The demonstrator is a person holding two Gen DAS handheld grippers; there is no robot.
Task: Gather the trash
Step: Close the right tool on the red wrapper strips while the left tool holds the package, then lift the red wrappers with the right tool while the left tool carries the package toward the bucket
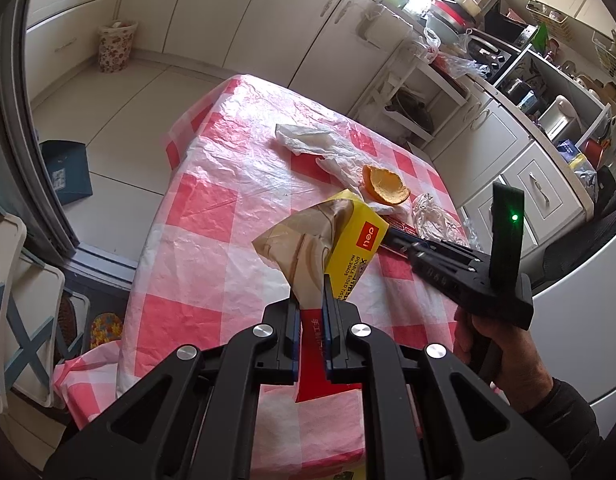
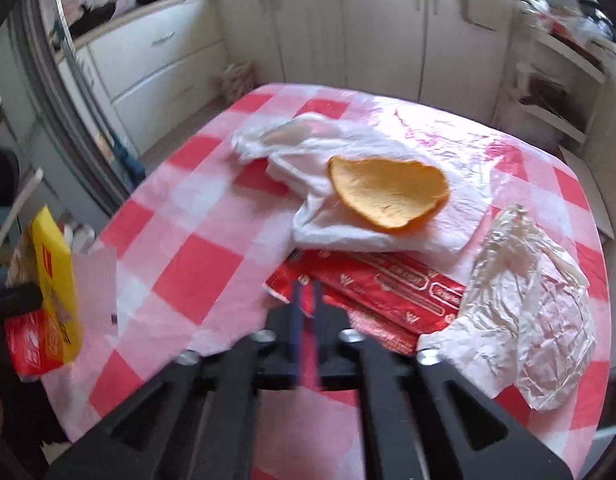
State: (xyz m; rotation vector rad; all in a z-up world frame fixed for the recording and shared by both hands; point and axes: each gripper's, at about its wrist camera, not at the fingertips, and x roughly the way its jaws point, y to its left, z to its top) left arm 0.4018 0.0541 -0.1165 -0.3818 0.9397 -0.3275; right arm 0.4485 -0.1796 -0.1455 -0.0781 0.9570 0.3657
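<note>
My left gripper (image 1: 310, 284) is shut on the neck of a beige and red paper bag (image 1: 304, 240), held up over the checked table (image 1: 212, 200). A yellow box (image 1: 356, 248) (image 2: 54, 264) pokes out of the bag's mouth. My right gripper (image 1: 392, 238) (image 2: 306, 286) hovers over the near end of a red wrapper (image 2: 388, 296). Its pads look close together in a blurred view, and I cannot make out whether they pinch anything. An orange peel (image 1: 384, 186) (image 2: 388, 192) lies on a white tissue (image 1: 308, 138) (image 2: 276, 136). Crumpled clear plastic (image 1: 432, 216) (image 2: 524, 312) lies to the right.
A person's hand (image 1: 484, 344) holds the right gripper. A flowered bin (image 1: 116, 46) stands by the far cabinets and a blue box (image 1: 66, 172) sits on the floor at left. Cluttered shelves (image 1: 548, 92) line the right wall, close to the table's edge.
</note>
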